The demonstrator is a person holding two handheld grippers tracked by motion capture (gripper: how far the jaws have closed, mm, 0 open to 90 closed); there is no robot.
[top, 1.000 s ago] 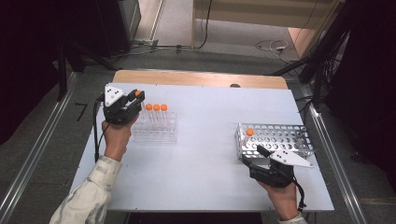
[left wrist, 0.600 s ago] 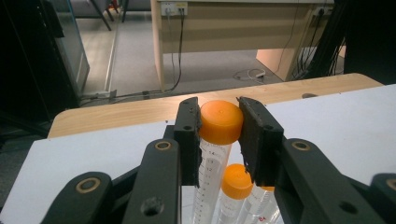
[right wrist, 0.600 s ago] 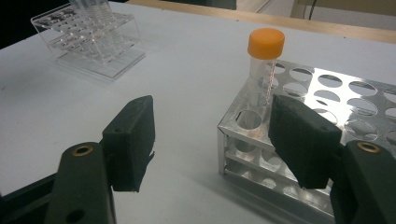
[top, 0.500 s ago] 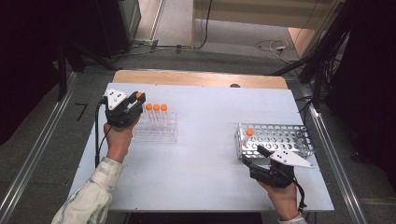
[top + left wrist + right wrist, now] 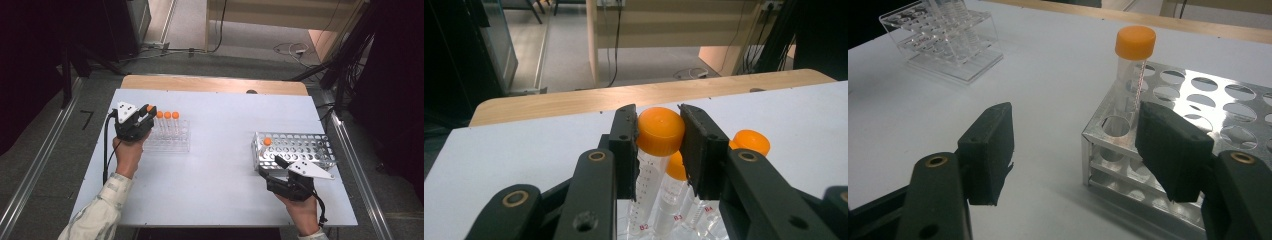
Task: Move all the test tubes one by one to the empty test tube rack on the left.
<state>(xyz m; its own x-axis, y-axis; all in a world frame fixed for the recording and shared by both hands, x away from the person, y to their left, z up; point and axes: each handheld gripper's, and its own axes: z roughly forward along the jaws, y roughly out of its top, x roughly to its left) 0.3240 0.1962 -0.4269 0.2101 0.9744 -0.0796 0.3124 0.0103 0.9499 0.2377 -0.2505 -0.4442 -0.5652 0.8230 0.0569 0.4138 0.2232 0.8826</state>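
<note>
- Moving capped tubes between racks looks barely begun: right gripper, released, rests at five o'clock beside the metal rack, which holds one tube.
- Left gripper, at nine o'clock, is clenched on an orange-capped tube in the clear rack; two more wait.
- Bare surface lies between them.

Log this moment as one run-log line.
left tongs: shut on capped tube in clear rack | right tongs: open, empty, beside metal rack

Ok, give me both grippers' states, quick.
Left gripper: shut on the orange cap of a tube standing in the clear rack.
Right gripper: open, holding nothing, beside the metal rack.
</note>
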